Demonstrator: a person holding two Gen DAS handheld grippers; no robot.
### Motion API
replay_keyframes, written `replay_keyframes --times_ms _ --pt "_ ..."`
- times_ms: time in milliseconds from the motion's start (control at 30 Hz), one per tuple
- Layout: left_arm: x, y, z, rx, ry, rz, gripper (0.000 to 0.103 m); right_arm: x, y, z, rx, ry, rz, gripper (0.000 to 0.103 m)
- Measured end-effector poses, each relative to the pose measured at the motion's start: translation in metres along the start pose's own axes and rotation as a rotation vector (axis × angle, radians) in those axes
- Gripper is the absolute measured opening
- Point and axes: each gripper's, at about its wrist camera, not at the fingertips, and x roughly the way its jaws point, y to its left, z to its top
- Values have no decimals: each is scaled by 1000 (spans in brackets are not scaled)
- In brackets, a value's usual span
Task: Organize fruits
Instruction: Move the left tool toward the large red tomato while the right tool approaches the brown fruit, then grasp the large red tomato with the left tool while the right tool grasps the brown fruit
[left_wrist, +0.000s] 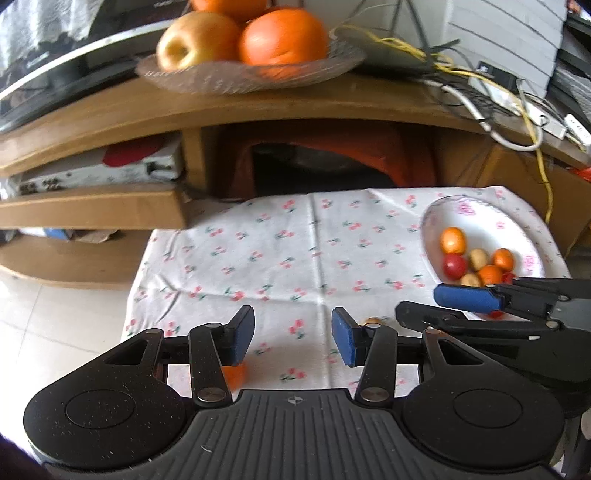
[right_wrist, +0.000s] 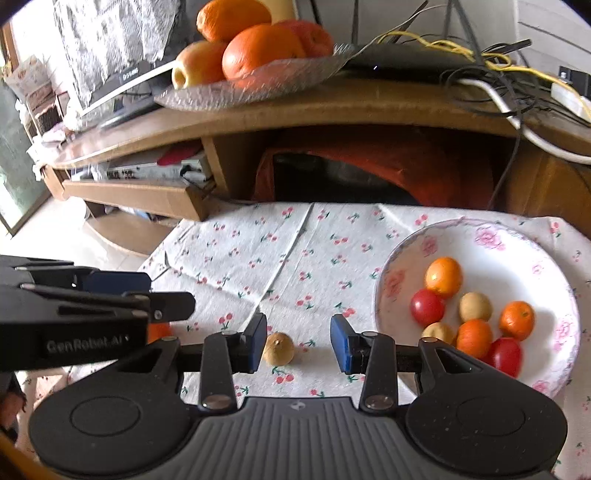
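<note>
Fruits (right_wrist: 476, 314) mostly lay together in the floral bowl (right_wrist: 406, 254), which sat toward 3 o'clock on the cloth-covered desk (right_wrist: 258, 251): three small oranges, two red tomato-like ones and two tan ones, bunched on the bowl's near side. One tan fruit (right_wrist: 279, 348) was loose on the cloth, outside the bowl and at about 9 o'clock from it. My right claw (right_wrist: 298, 343) was spread wide around that loose fruit, which lay between the blue pads, close to the left pad (right_wrist: 258, 341) and well apart from the other; whether it touched the pad I could not tell. My left claw (left_wrist: 293, 339) was also wide, with only cloth between its pads. A small orange piece (left_wrist: 234, 374) showed just under its left finger at about 7 o'clock, partly hidden. In the left wrist view my right claw reached in from 3 o'clock, across the bowl's near rim. Behind the desk at 12 o'clock, a wooden shelf (right_wrist: 369, 107) carried a glass dish (right_wrist: 240, 92) with large oranges and an apple, and tangled cables (right_wrist: 498, 74) at 2 o'clock.
</note>
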Motion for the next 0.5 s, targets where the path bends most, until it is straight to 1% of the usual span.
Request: replay_keyframes --times_ms 200,300,367,500 --pt "15 18 -10 -26 65 40 55 17 8 -2 -10 24 6 39" --pt "18 25 -10 -38 59 65 58 24 12 -3 -18 34 7 39" --pt "17 30 -10 -57 56 63 58 29 14 -4 -20 42 10 39" --pt "17 31 -12 -45 56 78 60 37 18 -7 -28 60 8 39"
